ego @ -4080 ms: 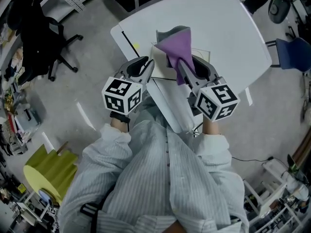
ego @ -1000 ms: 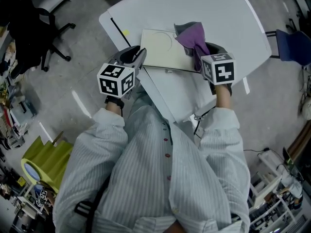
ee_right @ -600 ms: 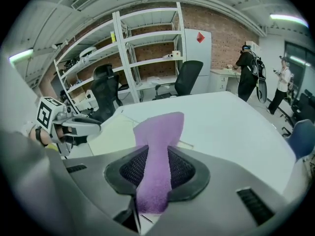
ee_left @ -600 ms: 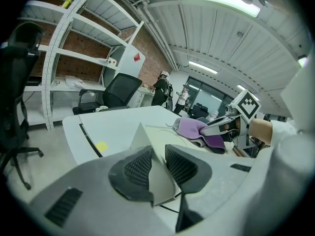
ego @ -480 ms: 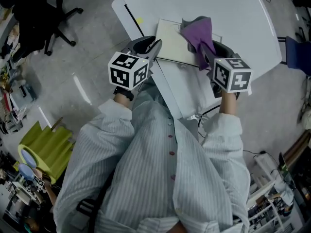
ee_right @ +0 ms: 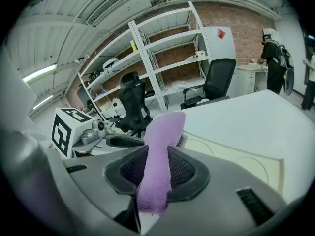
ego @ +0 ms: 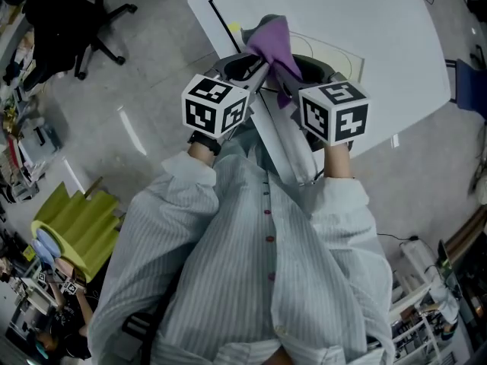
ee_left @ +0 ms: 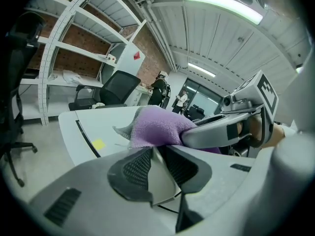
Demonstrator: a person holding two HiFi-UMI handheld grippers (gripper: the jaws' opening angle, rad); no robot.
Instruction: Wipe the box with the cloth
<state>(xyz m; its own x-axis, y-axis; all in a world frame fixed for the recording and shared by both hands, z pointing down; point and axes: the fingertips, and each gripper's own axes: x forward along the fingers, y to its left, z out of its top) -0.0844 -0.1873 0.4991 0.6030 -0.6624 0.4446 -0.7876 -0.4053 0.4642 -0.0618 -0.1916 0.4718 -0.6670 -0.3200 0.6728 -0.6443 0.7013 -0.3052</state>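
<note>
Grey pads of the left tongs (ee_left: 158,173) sit together on a thin pale edge, which I take to be the near left corner of the box (ego: 335,52), steadying it on the desk (ego: 373,10). Just beyond them, almost touching, is the purple cloth (ego: 272,38). Half a second ago it lay over the right part of the box, well away from the left tongs, so it has been swept across the lid from right to left. The right tongs (ee_right: 156,178) are clamped on the cloth, a strip of it squeezed between the mesh pads and the rest standing up past the tips. To their right the cream lid with its faint curved line now lies uncovered. The box is flat on the white desk, near the person's edge. I judge that the wipe is under way and one stroke has reached its left end; the likely next move is a return pass to the right, and the left tongs' hold needs to last so the box does not slide
</note>
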